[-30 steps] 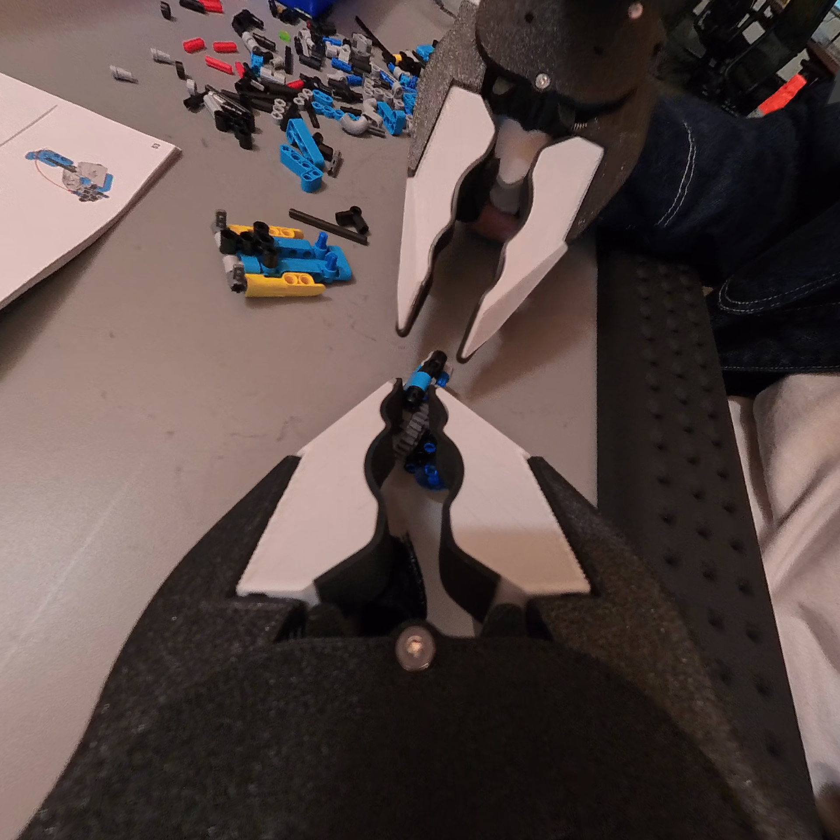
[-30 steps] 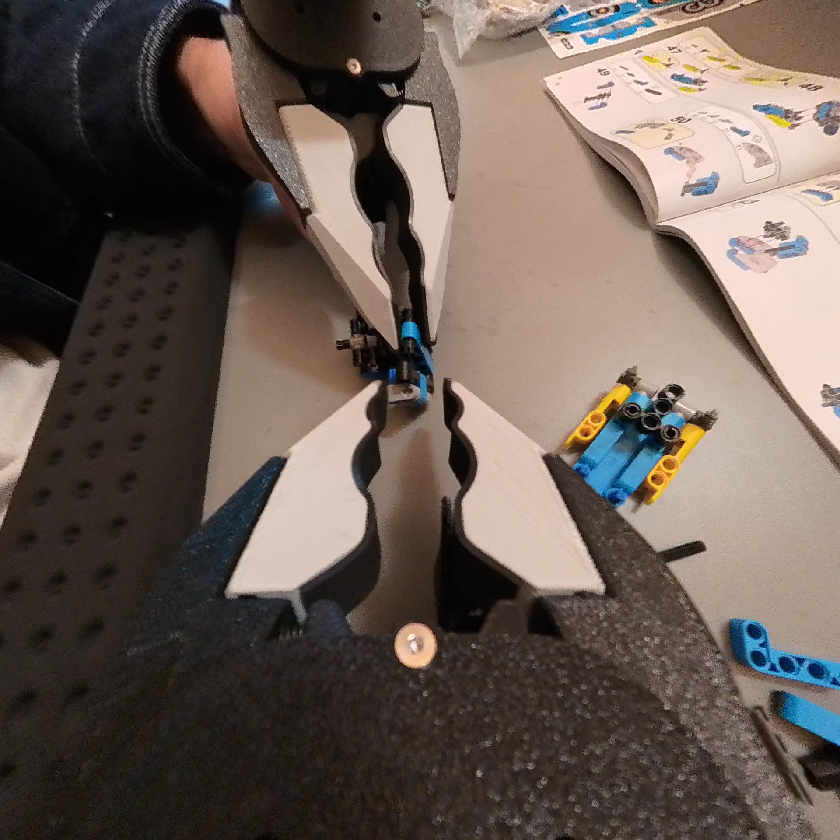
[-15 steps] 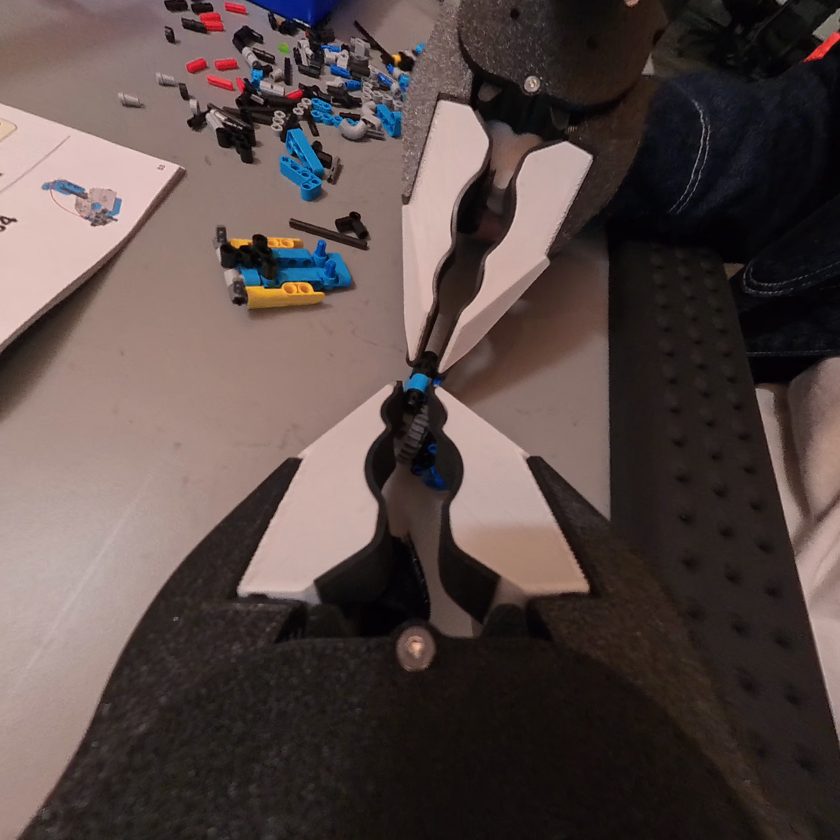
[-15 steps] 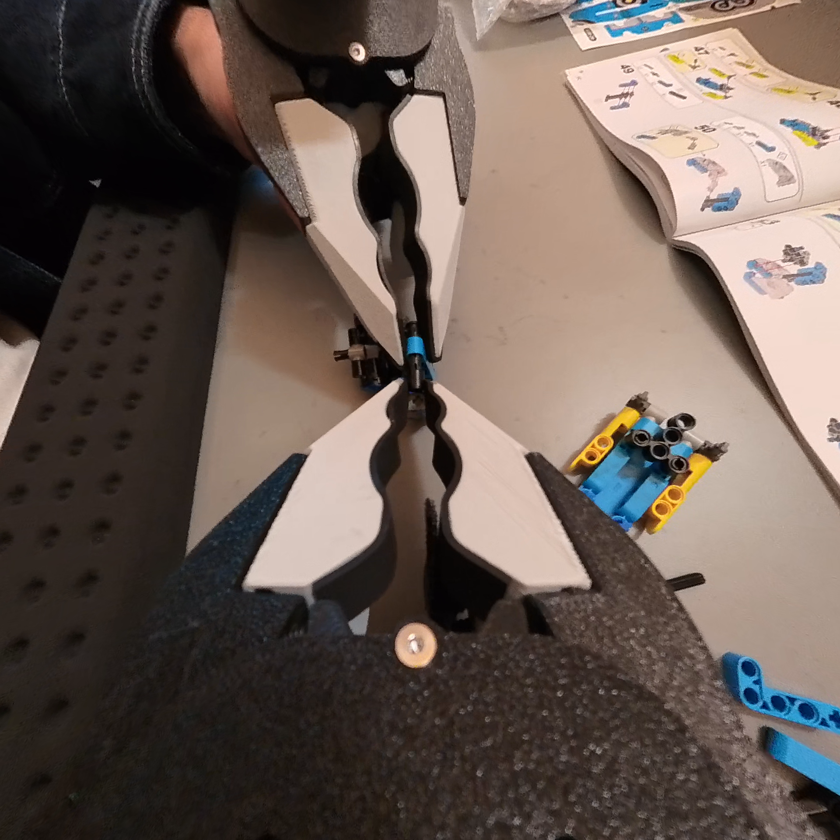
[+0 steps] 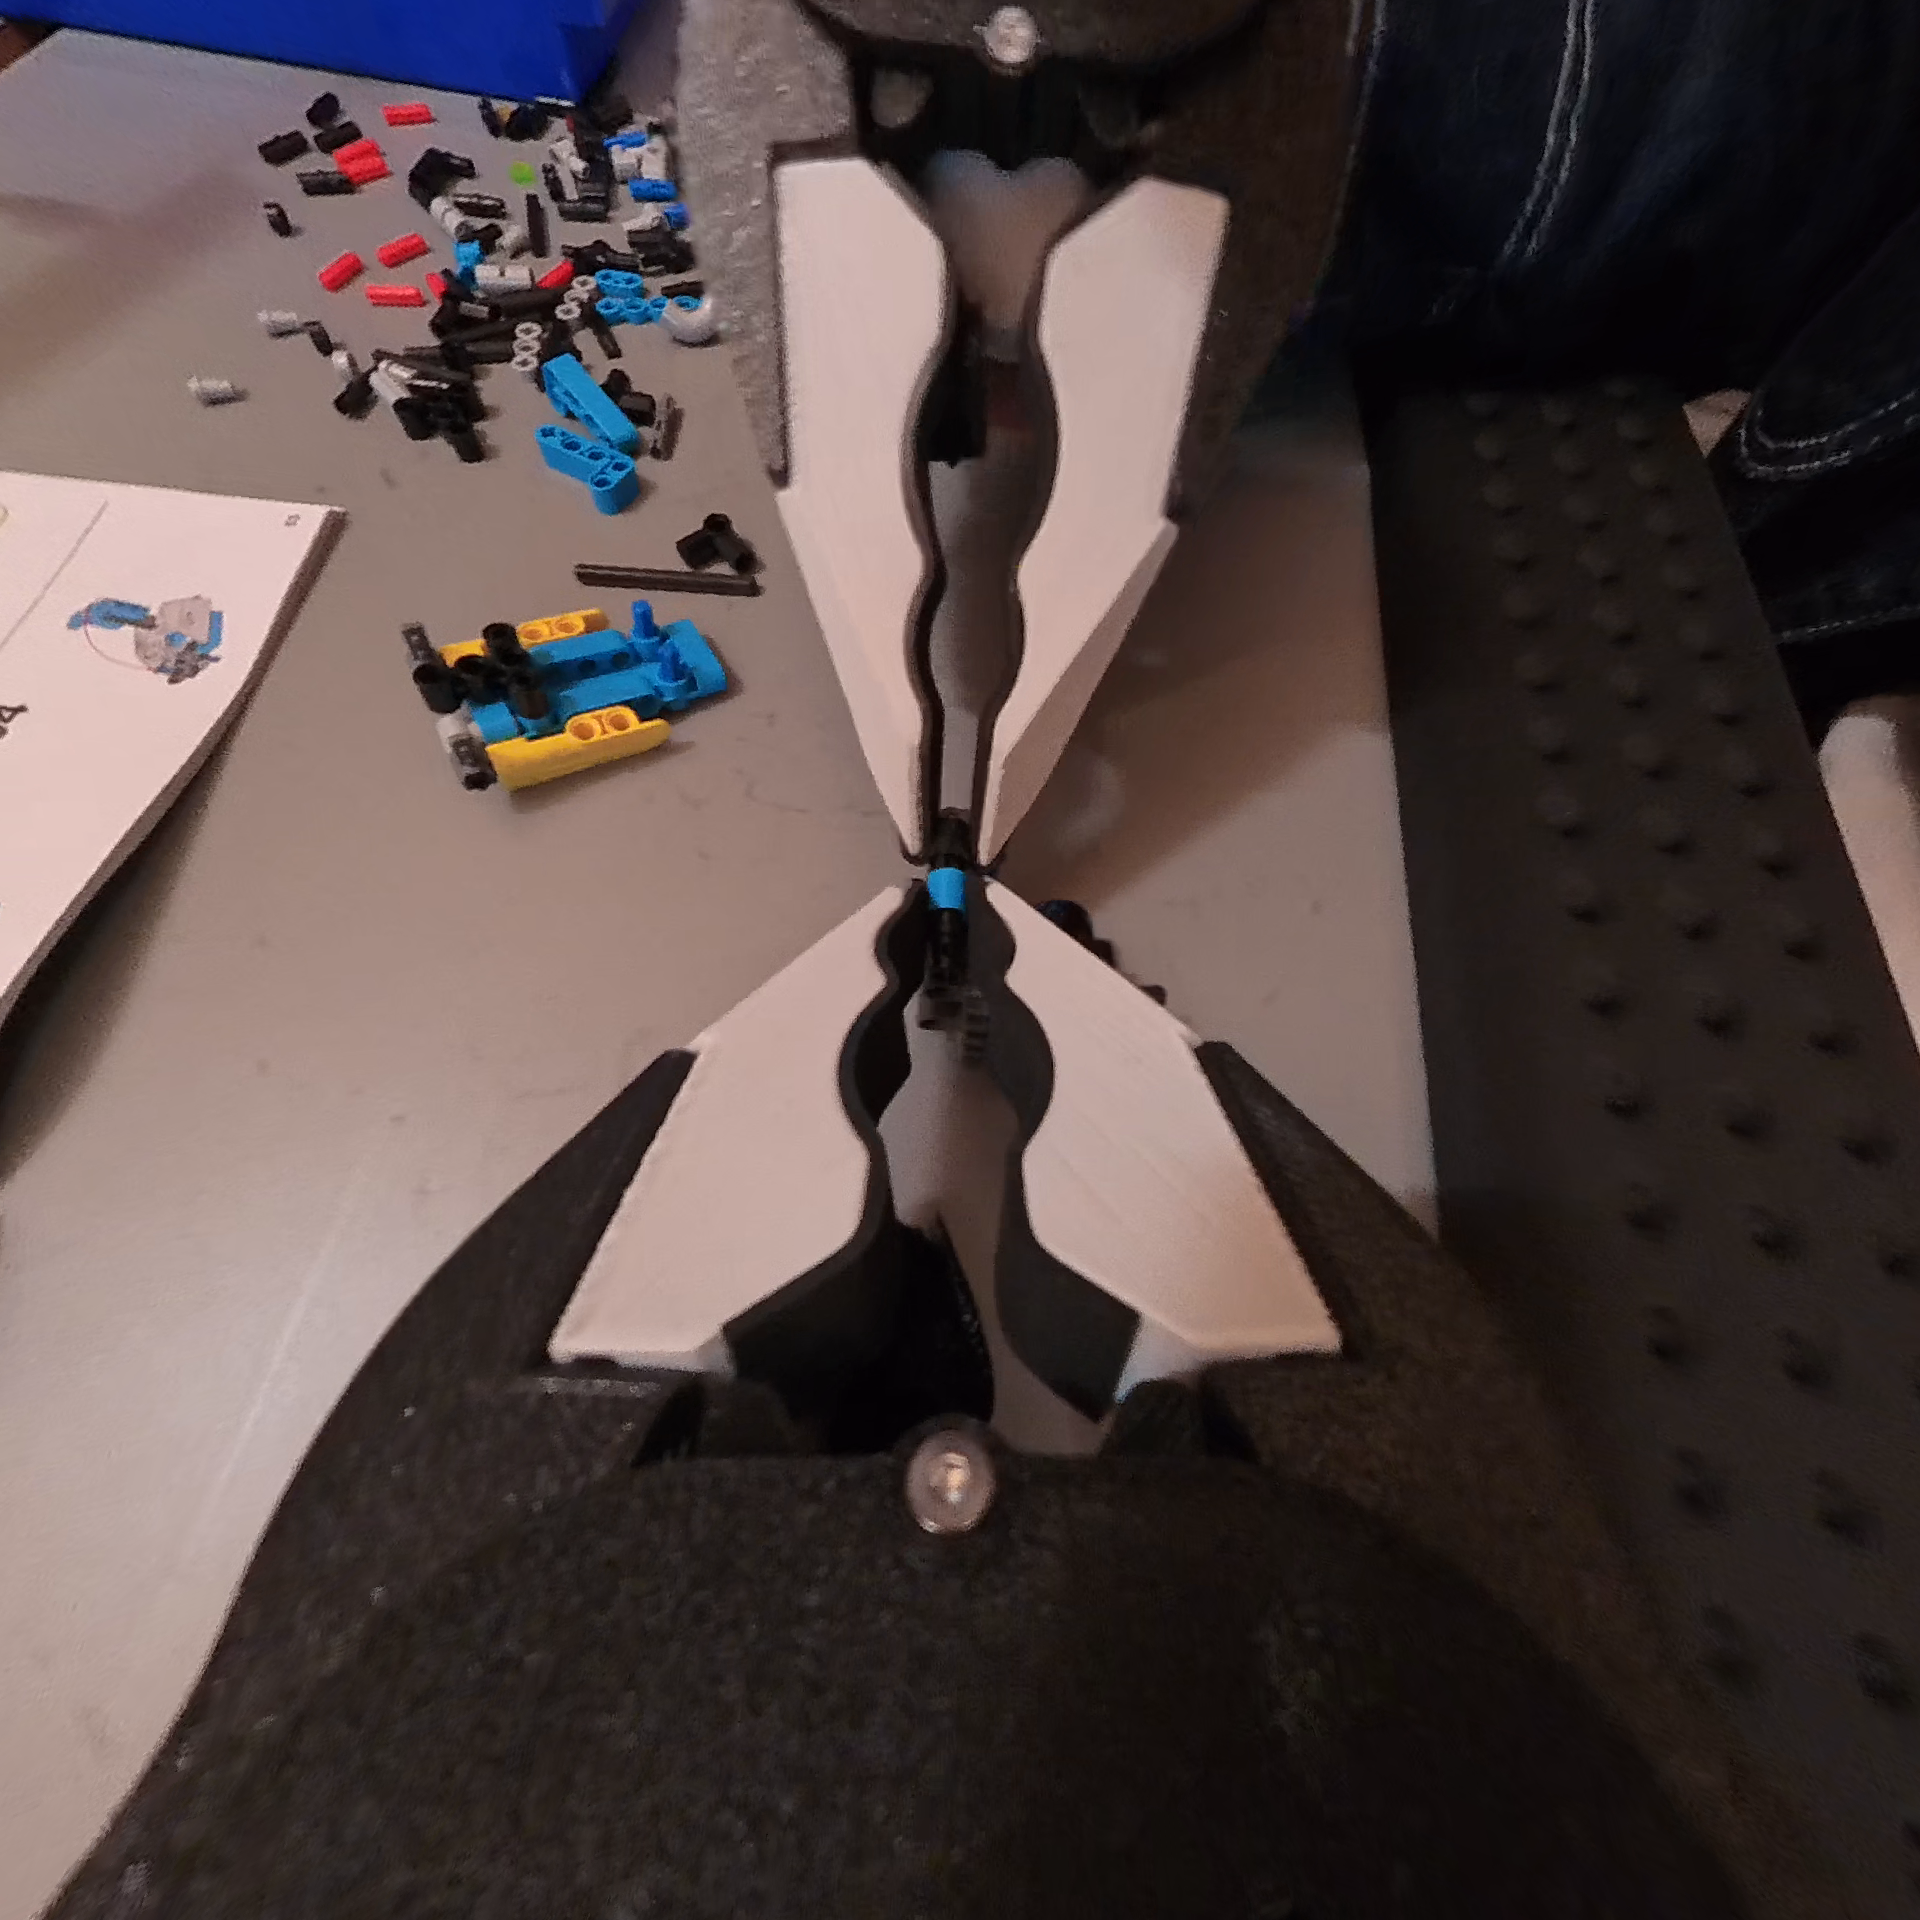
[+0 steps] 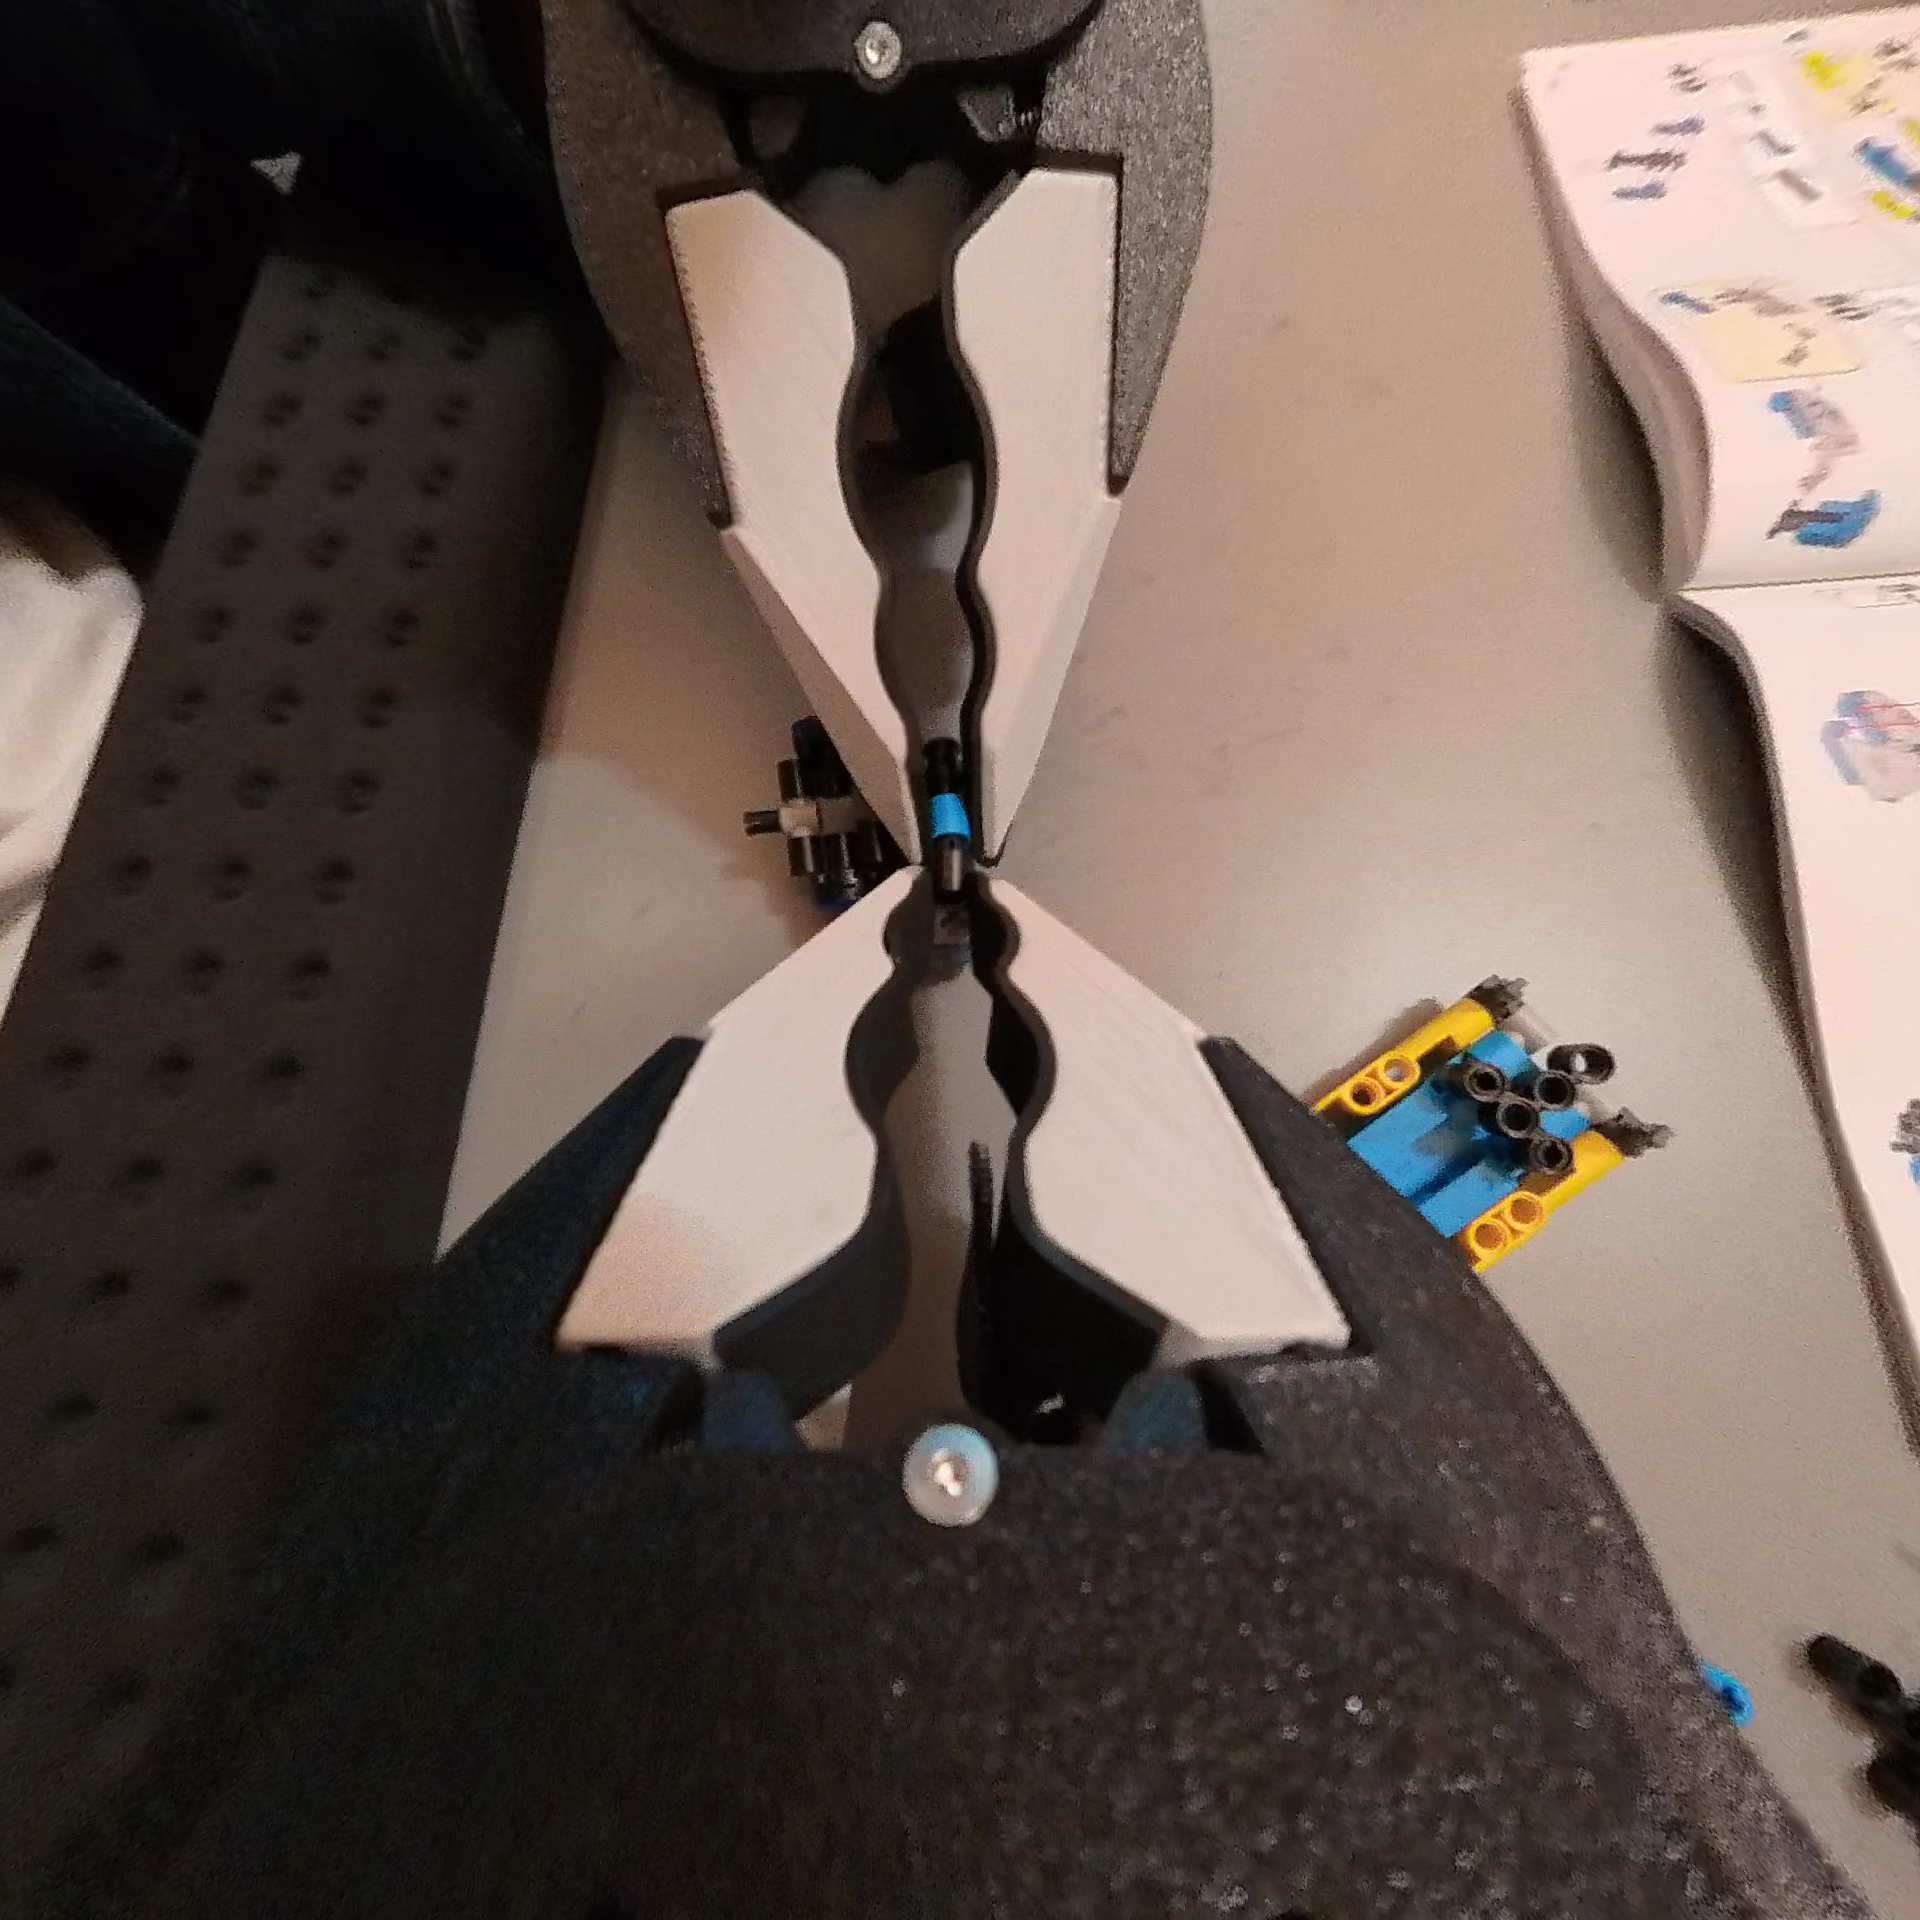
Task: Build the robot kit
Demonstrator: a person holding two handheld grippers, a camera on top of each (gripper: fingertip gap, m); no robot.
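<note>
My left gripper (image 5: 948, 902) is shut on a small black assembly with a gear (image 5: 961, 1013) and a black axle that carries a blue bush (image 5: 948, 889). My right gripper (image 5: 951, 847) comes in from the top of the left wrist view, tip to tip with the left, and is shut on the free end of the same axle. In the right wrist view my right gripper (image 6: 945, 891) is at the bottom and the left gripper (image 6: 948, 854) at the top, with the blue bush (image 6: 948, 836) between the left fingertips. More of the black assembly (image 6: 821, 831) sticks out to the left.
A yellow and blue sub-assembly (image 5: 566, 686) (image 6: 1475, 1138) lies on the grey table. Loose small parts (image 5: 520, 291) are spread at the back beside a blue box (image 5: 364, 42). An open instruction booklet (image 5: 125, 665) (image 6: 1766, 416) and a black perforated mat (image 5: 1662, 935) (image 6: 260, 727) flank the grippers. The grippers are tip to tip, or close to it.
My right gripper, open a second ago, has moved in and shut on the axle's free end. The two grippers now stand in line, tip to tip.
</note>
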